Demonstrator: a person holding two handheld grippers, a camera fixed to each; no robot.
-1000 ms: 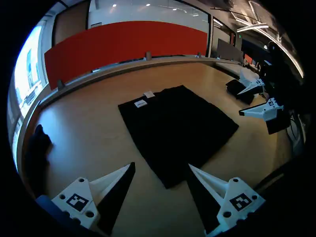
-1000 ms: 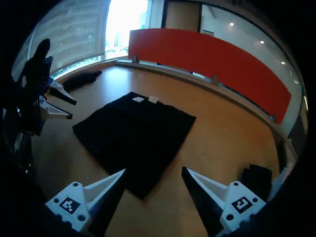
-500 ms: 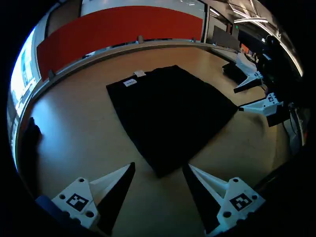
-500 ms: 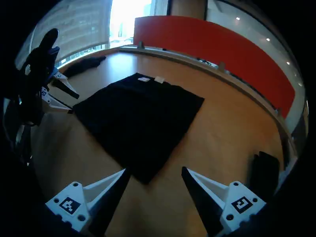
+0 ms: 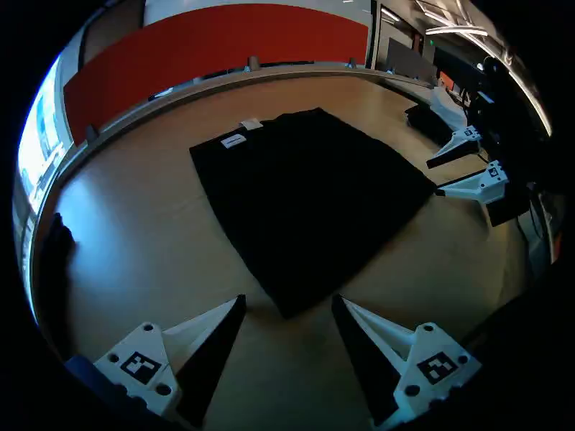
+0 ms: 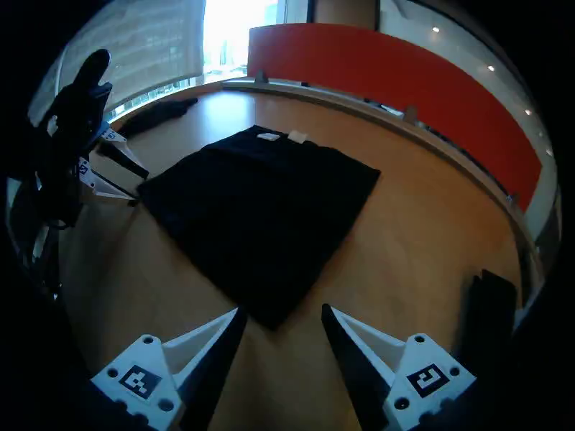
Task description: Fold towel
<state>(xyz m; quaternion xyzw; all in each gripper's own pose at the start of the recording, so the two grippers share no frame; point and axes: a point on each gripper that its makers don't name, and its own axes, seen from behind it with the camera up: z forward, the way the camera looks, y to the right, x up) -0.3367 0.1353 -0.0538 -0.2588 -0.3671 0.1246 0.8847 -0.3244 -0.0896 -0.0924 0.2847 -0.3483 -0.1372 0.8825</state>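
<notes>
A black towel (image 5: 309, 194) lies flat on the wooden table (image 5: 136, 230), with two white tags at its far edge. In the left gripper view my left gripper (image 5: 287, 305) stands open, its fingertips on either side of the towel's near corner. The right gripper (image 5: 433, 179) appears at the right of that view, open beside another corner. In the right gripper view the towel (image 6: 259, 208) points a corner between the open fingers of my right gripper (image 6: 284, 314). The left gripper (image 6: 140, 188) is at the left there, held by a dark-sleeved arm.
A red partition (image 5: 208, 50) runs behind the table's curved far rim. Dark folded cloths lie at the table's edges (image 5: 428, 122) (image 6: 492, 309) (image 6: 154, 115). Bright windows (image 6: 230, 36) stand beyond.
Both grippers have moved forward and down toward the towel's near corners, so each corner now sits between the fingertips. The right gripper's fingers have narrowed slightly. The towel has not moved.
</notes>
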